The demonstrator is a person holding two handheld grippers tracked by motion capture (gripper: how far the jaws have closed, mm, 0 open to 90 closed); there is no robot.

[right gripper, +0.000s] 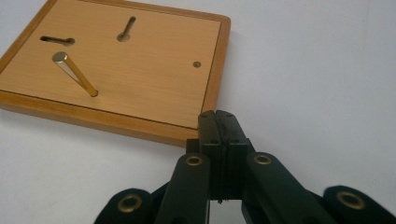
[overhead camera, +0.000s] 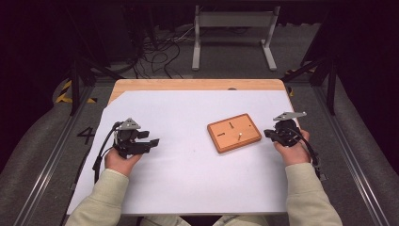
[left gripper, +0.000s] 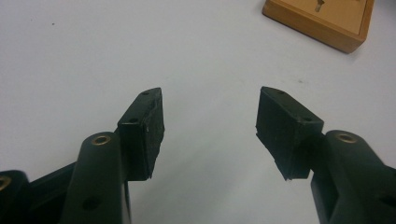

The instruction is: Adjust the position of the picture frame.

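Wood board lies flat on the white counter, near the right gripper, jaws pressed together. Left gripper jaws are spread, empty. It looks hard and light; grab its edges. The thin brass peg may be slippery.

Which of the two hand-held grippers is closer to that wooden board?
The right gripper, just off the wooden board's right edge. The left gripper sits well away, across bare white sheet on the board's other side.

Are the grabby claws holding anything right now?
No, nothing is held. The left gripper has its jaws apart over bare white table. The right gripper has its jaws pressed together, empty, just beside the wooden board.
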